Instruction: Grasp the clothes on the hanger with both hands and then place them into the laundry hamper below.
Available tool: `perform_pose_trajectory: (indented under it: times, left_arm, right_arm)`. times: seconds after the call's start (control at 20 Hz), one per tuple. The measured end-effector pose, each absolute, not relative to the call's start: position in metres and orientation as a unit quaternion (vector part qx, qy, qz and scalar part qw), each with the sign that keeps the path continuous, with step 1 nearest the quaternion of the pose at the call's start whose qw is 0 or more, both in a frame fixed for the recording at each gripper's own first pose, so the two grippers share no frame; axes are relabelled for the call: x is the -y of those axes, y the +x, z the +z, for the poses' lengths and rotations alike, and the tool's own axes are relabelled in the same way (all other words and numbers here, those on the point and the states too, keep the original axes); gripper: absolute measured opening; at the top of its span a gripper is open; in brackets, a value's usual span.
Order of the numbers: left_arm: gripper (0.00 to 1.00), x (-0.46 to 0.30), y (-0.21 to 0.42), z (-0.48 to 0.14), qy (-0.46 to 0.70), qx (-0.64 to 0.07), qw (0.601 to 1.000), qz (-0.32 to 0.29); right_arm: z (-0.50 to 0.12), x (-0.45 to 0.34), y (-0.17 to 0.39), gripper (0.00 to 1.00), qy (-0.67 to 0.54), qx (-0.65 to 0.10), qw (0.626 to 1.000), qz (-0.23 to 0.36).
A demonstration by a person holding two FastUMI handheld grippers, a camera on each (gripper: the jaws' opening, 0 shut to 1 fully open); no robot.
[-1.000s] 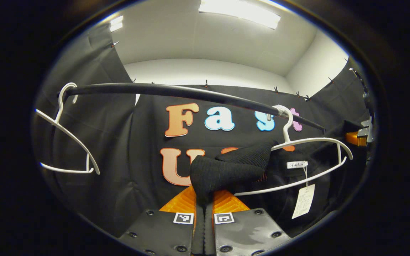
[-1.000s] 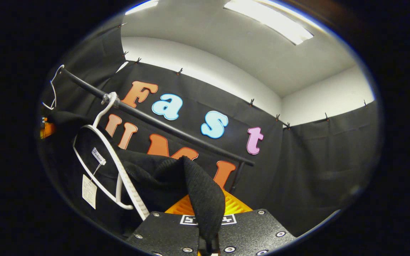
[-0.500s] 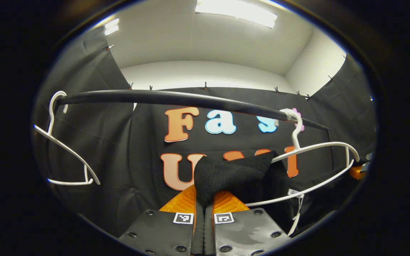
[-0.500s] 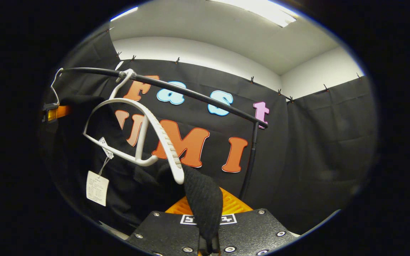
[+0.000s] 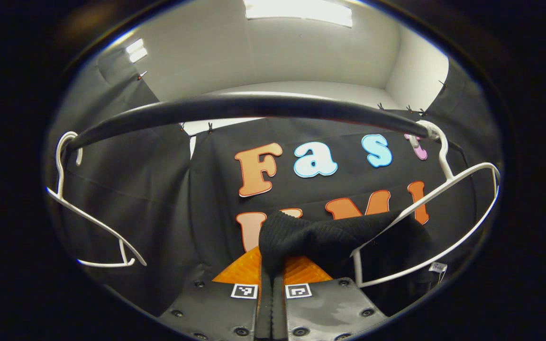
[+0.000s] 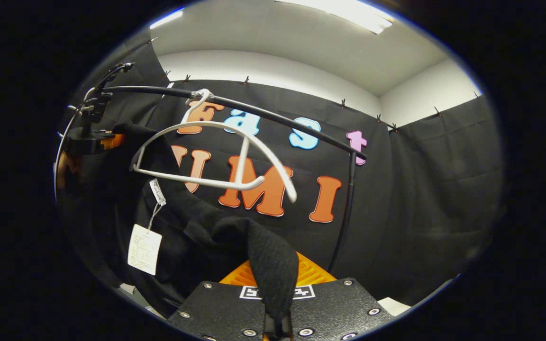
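Since earlier, black knit garment has slipped off white hanger, upper left; both left gripper and right gripper clench it, ready for lowering.

You face black cloth walls pinned with small clips below a plain white upper wall. A white ceiling carries bright rectangular light panels. A black horizontal clothes rail on a black upright post crosses in front.
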State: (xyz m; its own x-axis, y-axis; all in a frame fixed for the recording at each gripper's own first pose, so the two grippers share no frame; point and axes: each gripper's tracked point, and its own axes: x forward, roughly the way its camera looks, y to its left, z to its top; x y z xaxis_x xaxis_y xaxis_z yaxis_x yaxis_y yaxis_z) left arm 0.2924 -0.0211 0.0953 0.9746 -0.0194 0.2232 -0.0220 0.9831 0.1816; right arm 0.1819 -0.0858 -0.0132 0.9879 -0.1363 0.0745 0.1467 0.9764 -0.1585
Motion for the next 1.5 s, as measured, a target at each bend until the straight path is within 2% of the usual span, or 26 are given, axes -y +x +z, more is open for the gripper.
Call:
perform_pose_trajectory:
  times: [0.3, 0.8, 1.2, 1.5]
  left_arm:
    - [0.07, -0.004, 0.311, 0.092, 0.097, 0.098, 0.99, 0.022]
    - [0.07, -0.063, 0.306, 0.027, 0.12, 0.031, 0.99, 0.061]
    - [0.07, -0.068, 0.243, -0.003, 0.12, -0.012, 0.991, 0.063]
    - [0.07, -0.011, 0.185, -0.032, 0.083, -0.041, 0.996, 0.004]
  right_arm:
    - [-0.014, 0.068, 0.184, 0.1, -0.067, 0.03, 0.996, -0.052]
    - [-0.022, 0.018, 0.197, 0.1, -0.046, 0.027, 0.999, -0.006]
    - [-0.016, -0.017, 0.191, 0.1, -0.049, 0.028, 0.998, 0.041]
    - [-0.023, -0.041, 0.19, 0.1, -0.043, 0.015, 0.995, 0.085]
